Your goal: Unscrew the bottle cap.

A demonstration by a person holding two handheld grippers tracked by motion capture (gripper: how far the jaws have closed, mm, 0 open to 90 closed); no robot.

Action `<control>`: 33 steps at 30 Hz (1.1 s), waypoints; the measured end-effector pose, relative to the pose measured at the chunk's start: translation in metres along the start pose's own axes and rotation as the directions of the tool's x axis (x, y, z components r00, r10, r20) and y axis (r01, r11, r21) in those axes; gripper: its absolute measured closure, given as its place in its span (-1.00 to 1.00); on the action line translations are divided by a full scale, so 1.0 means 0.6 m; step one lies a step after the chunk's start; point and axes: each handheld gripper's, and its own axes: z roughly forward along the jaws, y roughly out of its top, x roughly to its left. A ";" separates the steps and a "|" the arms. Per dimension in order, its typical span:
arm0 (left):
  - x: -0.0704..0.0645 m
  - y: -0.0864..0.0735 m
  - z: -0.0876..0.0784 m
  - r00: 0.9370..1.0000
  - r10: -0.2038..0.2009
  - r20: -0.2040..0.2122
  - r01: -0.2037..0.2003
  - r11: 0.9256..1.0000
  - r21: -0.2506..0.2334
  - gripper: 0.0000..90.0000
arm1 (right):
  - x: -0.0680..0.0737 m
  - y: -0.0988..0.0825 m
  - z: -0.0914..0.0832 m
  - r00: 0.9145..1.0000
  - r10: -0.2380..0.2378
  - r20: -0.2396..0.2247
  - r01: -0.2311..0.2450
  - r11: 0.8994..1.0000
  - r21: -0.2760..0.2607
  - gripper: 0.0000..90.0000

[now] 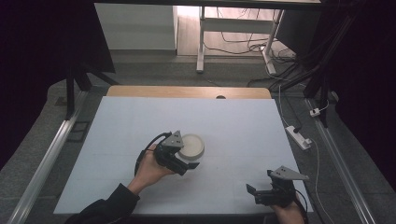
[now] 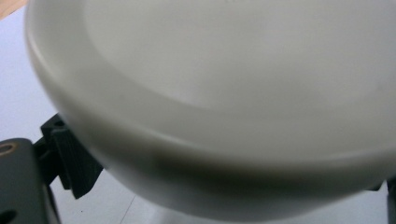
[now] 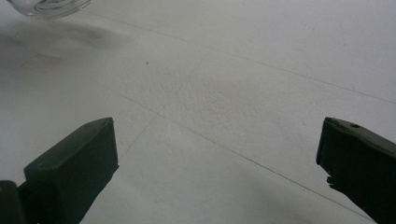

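Note:
A round white dish (image 1: 193, 145) lies on the white table sheet (image 1: 233, 126), left of centre. My left gripper (image 1: 187, 156) reaches it from the near left, and the lower black finger (image 1: 190, 165) sticks out past the dish's near edge. In the left gripper view the dish (image 2: 224, 93) looms very close between the jaws, which stand wide apart; one finger (image 2: 70, 161) shows at its left rim. The gripper is open around the dish. My right gripper (image 1: 260, 181) rests near the front right edge and points left. It (image 3: 217, 154) is open over bare sheet.
A wooden table edge (image 1: 187, 91) shows beyond the sheet. On the floor to the right lie a power strip (image 1: 299, 136) and cables. Metal rails (image 1: 46, 163) run along both sides. A pale glassy rim (image 3: 46, 7) sits in the corner of the right gripper view.

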 end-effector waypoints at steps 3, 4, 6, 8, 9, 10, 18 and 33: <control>0.000 0.000 0.000 1.000 -0.001 -0.001 0.001 1.000 0.001 -0.83 | 0.000 0.000 0.000 1.000 0.002 0.001 -0.002 1.000 -0.002 -1.00; 0.000 -0.001 0.000 1.000 -0.001 -0.002 0.001 1.000 0.002 -0.83 | -0.001 0.000 -0.001 1.000 0.008 0.001 -0.008 1.000 -0.005 -1.00; -0.001 -0.001 0.001 1.000 0.005 -0.003 -0.005 1.000 0.008 -0.83 | -0.002 0.001 -0.002 1.000 0.016 -0.006 -0.016 1.000 -0.012 -1.00; -0.001 -0.001 0.001 1.000 0.009 -0.002 -0.009 1.000 0.012 -0.83 | -0.001 0.004 -0.004 1.000 0.018 -0.010 -0.019 1.000 -0.025 -1.00; -0.001 -0.001 0.002 1.000 0.005 -0.001 -0.005 1.000 0.009 -0.83 | -0.001 0.005 -0.005 1.000 0.017 -0.011 -0.017 0.999 -0.031 -1.00; -0.001 -0.002 0.003 1.000 0.005 -0.001 -0.005 1.000 0.009 -0.83 | 0.001 0.007 -0.006 1.000 0.016 -0.014 -0.016 0.999 -0.041 -1.00; 0.001 -0.004 0.003 1.000 0.011 -0.004 -0.011 1.000 0.019 -0.83 | 0.015 0.020 -0.004 0.999 -0.025 -0.041 0.022 0.998 -0.061 -1.00; 0.002 -0.006 0.004 1.000 0.010 -0.003 -0.010 1.000 0.014 -0.83 | 0.050 0.051 0.007 0.985 -0.112 -0.131 0.098 0.989 -0.109 -1.00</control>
